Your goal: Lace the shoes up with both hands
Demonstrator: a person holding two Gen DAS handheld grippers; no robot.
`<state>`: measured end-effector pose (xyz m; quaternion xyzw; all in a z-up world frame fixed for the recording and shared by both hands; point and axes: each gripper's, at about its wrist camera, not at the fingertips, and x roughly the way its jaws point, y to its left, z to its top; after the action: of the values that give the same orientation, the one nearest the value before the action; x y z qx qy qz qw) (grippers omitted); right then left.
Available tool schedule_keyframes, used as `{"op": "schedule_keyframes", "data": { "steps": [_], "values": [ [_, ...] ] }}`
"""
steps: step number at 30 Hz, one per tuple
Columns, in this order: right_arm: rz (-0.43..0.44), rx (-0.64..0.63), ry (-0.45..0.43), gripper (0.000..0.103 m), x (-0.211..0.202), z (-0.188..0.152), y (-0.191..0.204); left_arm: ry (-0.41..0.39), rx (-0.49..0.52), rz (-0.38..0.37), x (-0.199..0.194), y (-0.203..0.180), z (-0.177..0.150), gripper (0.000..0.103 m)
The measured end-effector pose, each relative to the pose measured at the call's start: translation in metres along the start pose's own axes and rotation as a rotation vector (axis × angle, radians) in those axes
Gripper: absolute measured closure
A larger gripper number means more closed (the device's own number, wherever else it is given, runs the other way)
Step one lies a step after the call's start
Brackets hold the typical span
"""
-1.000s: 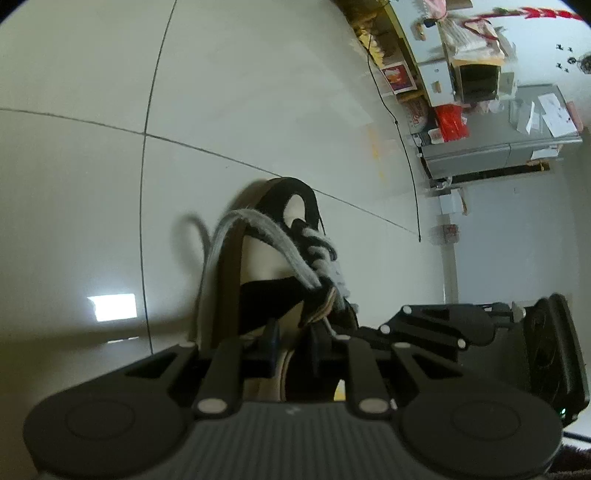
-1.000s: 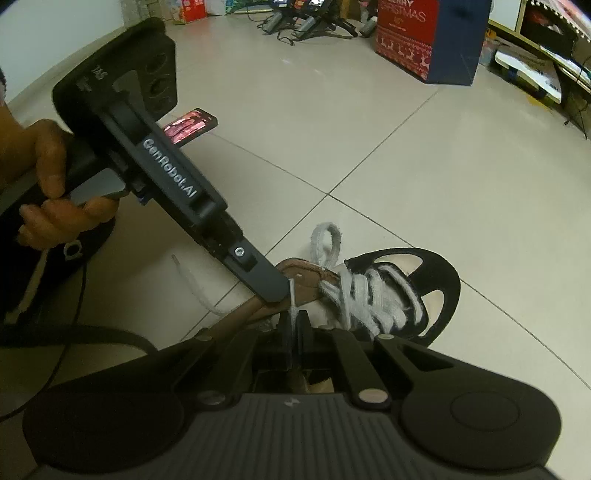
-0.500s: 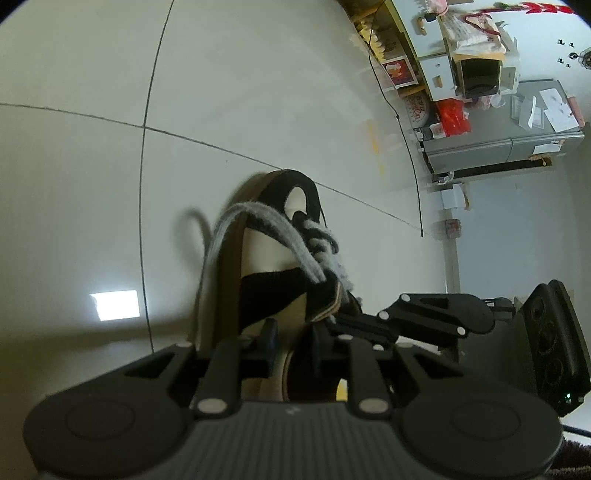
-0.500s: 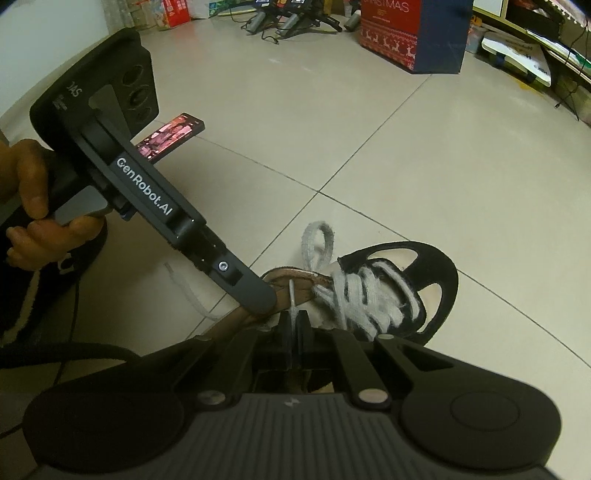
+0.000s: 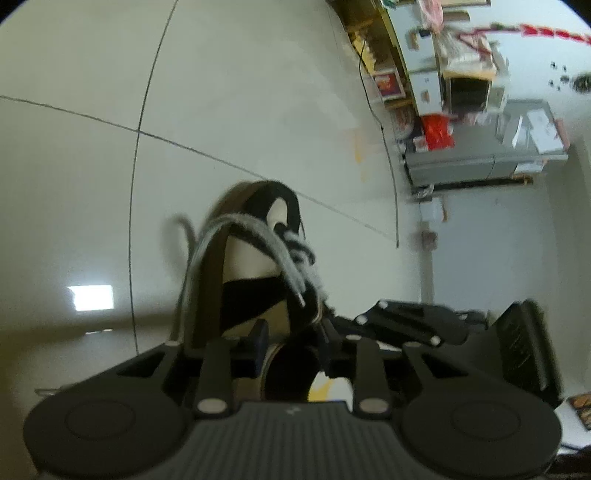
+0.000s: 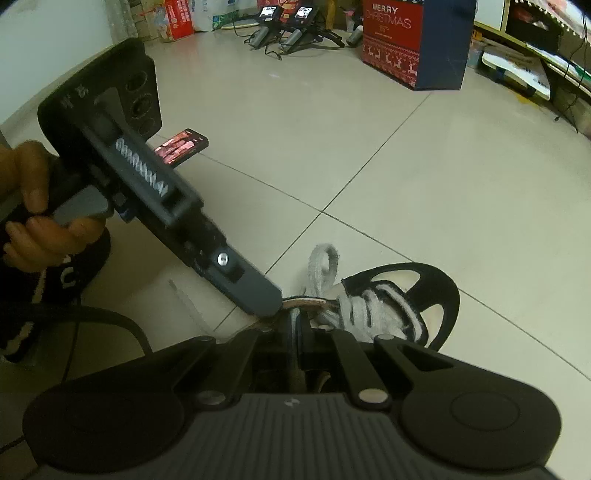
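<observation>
A black and cream shoe (image 5: pixel 255 291) lies on the tiled floor, threaded with a fuzzy grey lace (image 5: pixel 258 236) that arches in a loop over its side. One lace tip hangs free against the black panel. My left gripper (image 5: pixel 291 339) sits at the shoe's heel collar; its jaws are opening with the collar's edge between them. In the right wrist view a hand (image 6: pixel 40 225) holds the left gripper (image 6: pixel 262 302), whose tip rests at the shoe (image 6: pixel 436 291). My right gripper (image 6: pixel 295 328) is shut on a strand of the lace (image 6: pixel 373 306) beside the eyelets.
A lit phone (image 6: pixel 183 146) lies on the floor behind the left tool. A Christmas box (image 6: pixel 410 44) and several devices with cables (image 6: pixel 288 29) stand farther back. A grey cabinet (image 5: pixel 461 162) and a thin cable (image 5: pixel 384 147) line the wall.
The left gripper's jaws have spread apart at the shoe's collar. The right gripper has stayed shut on the lace strand in the same spot.
</observation>
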<state>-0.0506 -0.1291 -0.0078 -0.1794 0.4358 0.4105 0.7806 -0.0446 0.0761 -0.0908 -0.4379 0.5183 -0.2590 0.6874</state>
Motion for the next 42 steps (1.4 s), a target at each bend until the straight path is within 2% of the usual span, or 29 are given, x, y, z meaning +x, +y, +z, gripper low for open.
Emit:
{"op": "schedule_keyframes", "data": {
  "steps": [6,9,15,19,27,33,38,42],
  "values": [
    [-0.001,0.039,-0.007,0.100,0.002,0.000,-0.003,-0.041,-0.142,-0.069,0.006,0.008,0.005,0.074],
    [0.001,0.051,-0.014,0.100,0.003,-0.001,-0.003,-0.053,-0.186,-0.080,0.010,0.010,0.006,0.076],
    [0.004,0.077,-0.014,0.100,0.005,-0.001,-0.005,-0.076,-0.265,-0.071,0.013,0.017,0.006,0.097],
    [-0.001,0.084,-0.012,0.098,0.006,-0.001,-0.005,-0.081,-0.282,-0.059,0.014,0.016,0.005,0.100],
    [-0.014,0.079,-0.017,0.097,0.007,-0.002,-0.002,-0.103,-0.247,-0.015,0.010,0.006,0.006,0.101],
    [-0.025,0.074,-0.022,0.097,0.007,-0.003,-0.001,-0.085,-0.292,-0.031,0.011,0.012,0.008,0.100],
    [-0.015,0.113,-0.024,0.097,0.007,-0.004,-0.005,-0.066,-0.294,-0.023,0.013,0.013,0.007,0.088],
    [-0.012,0.135,-0.027,0.097,0.006,-0.005,-0.006,-0.061,-0.308,-0.013,0.013,0.015,0.006,0.088]
  ]
}}
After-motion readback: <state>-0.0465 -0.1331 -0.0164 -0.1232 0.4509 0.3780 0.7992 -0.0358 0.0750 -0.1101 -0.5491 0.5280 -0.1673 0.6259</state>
